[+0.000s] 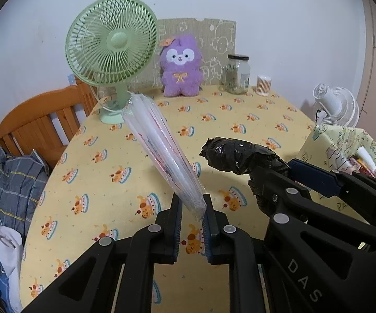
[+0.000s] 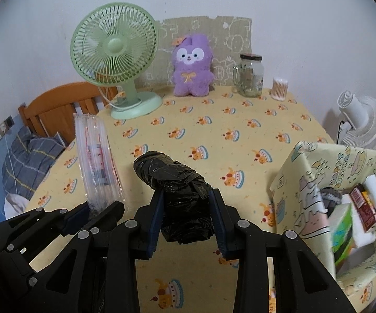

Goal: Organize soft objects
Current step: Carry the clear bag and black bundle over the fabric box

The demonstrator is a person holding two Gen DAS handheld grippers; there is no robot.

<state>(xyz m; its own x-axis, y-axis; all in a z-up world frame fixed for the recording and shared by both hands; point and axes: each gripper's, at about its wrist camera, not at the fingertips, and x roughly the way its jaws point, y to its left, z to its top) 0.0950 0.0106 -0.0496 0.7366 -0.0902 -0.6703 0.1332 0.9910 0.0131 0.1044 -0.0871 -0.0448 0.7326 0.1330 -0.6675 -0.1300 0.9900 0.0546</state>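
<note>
The left gripper (image 1: 192, 210) is clamping its fingers (image 1: 175, 216) together on the lower end of a clear plastic packet (image 1: 159, 146) of long straws with red print, and the packet is slanting up and away from the fingers, clear of the bench (image 1: 240, 120); in the right wrist view the same packet (image 2: 96, 161) is standing nearly upright out of the left gripper (image 2: 96, 212). The right gripper (image 2: 186, 217) is squeezing its fingers (image 2: 153, 224) on a crumpled roll of black plastic bag (image 2: 177, 182), which is sticking out forward between them and hanging above the bench (image 2: 240, 140); from the left wrist view the black bag (image 1: 237, 157) is jutting out of the right gripper (image 1: 279, 174) just beside the packet. Under both is lying a yellow cloth printed with cakes. At the far edge a green fan (image 1: 112, 52) is standing on the left, a purple plush toy (image 1: 180, 66) is sitting against a patterned board in the middle, and a glass jar (image 1: 236, 74) and a tub of cotton swabs (image 1: 263, 84) are standing to its right. An open box (image 2: 344, 195) wrapped in cartoon paper is sitting at the right, holding cartons and small bottles. A white fan (image 2: 360, 122) is standing behind it, and a wooden bed frame (image 2: 57, 107) with a plaid pillow (image 2: 29, 156) is lying off to the left
</note>
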